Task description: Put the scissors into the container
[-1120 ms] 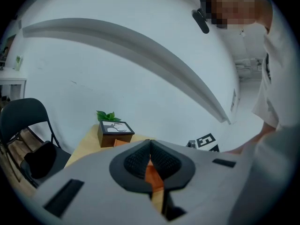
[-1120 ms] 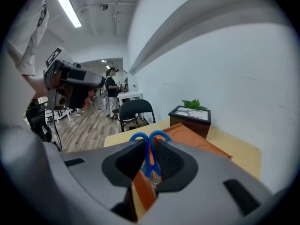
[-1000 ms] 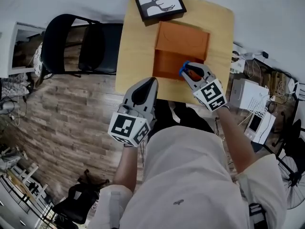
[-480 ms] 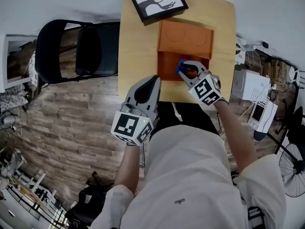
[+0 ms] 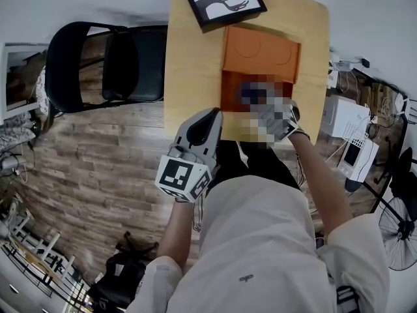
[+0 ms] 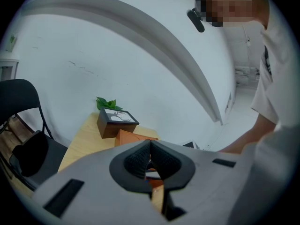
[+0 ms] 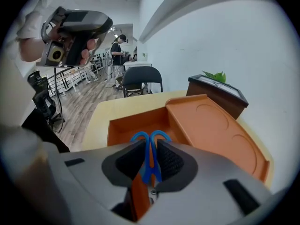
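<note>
Blue-handled scissors (image 7: 147, 170) are clamped between the jaws of my right gripper (image 7: 151, 159), with the handle loops poking out ahead. They hang just above the open compartment of the orange container (image 7: 133, 123), whose lid (image 7: 213, 130) lies flat behind it. In the head view a mosaic patch covers the right gripper over the container (image 5: 260, 54). My left gripper (image 5: 210, 113) is held at the table's near edge, left of the container. Its jaws (image 6: 150, 159) are shut with nothing in them.
A framed deer picture (image 5: 225, 0) with a green plant stands at the back of the small wooden table (image 5: 189, 64). A black chair (image 5: 104, 64) is to the left. White boxes and cables (image 5: 348, 129) lie on the floor to the right.
The right gripper has carried the scissors forward, from the container's near edge to over its open compartment. The left gripper has barely moved.
</note>
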